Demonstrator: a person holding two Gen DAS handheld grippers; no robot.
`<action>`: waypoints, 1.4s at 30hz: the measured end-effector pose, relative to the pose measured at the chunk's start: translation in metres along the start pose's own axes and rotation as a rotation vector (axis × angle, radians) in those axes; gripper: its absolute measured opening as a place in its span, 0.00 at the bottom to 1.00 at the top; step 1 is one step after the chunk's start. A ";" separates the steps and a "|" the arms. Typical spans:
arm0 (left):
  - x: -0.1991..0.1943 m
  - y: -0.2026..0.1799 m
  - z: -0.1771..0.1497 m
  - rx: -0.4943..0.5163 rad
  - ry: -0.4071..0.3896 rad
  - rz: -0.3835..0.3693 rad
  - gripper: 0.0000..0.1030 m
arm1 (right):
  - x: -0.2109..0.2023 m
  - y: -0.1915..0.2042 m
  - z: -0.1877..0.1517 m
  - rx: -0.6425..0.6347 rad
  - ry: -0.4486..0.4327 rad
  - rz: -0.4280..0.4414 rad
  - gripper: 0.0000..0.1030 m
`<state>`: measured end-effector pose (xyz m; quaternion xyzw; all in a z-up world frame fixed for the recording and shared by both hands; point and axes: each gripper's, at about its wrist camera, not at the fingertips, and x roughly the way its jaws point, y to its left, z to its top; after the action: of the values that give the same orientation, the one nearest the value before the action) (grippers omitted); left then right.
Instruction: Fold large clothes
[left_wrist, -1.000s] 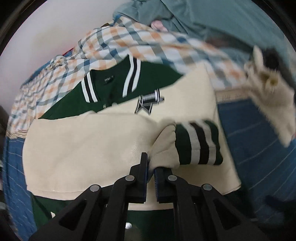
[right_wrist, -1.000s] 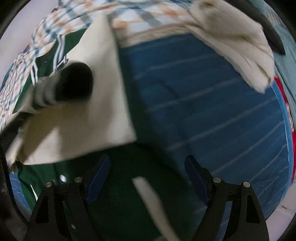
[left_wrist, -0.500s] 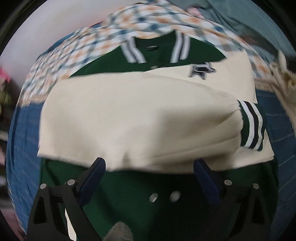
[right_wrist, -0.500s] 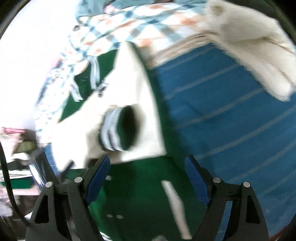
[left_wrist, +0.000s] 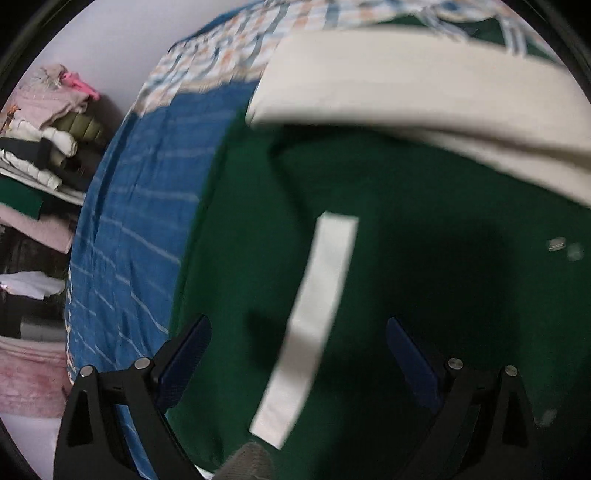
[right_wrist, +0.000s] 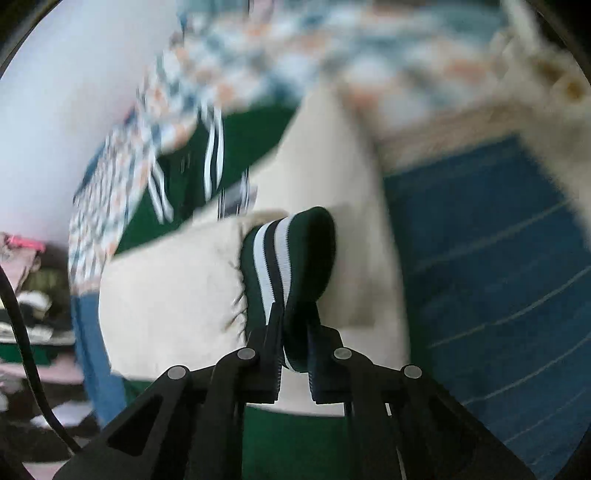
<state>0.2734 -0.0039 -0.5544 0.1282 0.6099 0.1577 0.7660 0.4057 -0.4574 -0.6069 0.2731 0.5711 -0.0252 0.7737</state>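
Note:
A green varsity jacket (left_wrist: 424, 266) with cream sleeves (left_wrist: 424, 85) lies on the bed. In the left wrist view my left gripper (left_wrist: 297, 350) is open and empty, low over the jacket's green lower body, with a white pocket strip (left_wrist: 314, 314) between its fingers. In the right wrist view my right gripper (right_wrist: 293, 354) is shut on the green and white striped cuff (right_wrist: 291, 258) of a cream sleeve (right_wrist: 166, 291) folded across the jacket. The collar (right_wrist: 210, 155) shows further back, blurred.
A blue striped bed cover (left_wrist: 140, 229) (right_wrist: 498, 266) lies under the jacket. A plaid blanket (left_wrist: 236, 48) (right_wrist: 258, 59) sits at the head of the bed. Stacked clothes on shelves (left_wrist: 40, 147) stand left of the bed. A fluffy cream item (right_wrist: 546, 96) lies at the right.
My left gripper let go of the sleeve, opened and moved down and left over the jacket's lower body. My right gripper moved to the striped cuff and shut on it.

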 end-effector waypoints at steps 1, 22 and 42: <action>0.012 0.001 -0.001 -0.004 0.018 -0.001 0.96 | -0.008 -0.001 0.002 -0.005 -0.030 -0.022 0.10; 0.012 0.023 0.063 0.002 -0.048 0.008 1.00 | 0.001 -0.054 -0.064 -0.161 0.245 -0.199 0.49; 0.049 0.027 0.085 0.013 -0.097 -0.060 1.00 | -0.031 -0.127 -0.052 0.199 0.123 -0.103 0.19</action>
<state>0.3644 0.0400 -0.5688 0.1224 0.5768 0.1242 0.7980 0.3054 -0.5501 -0.6397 0.3201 0.6252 -0.1045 0.7041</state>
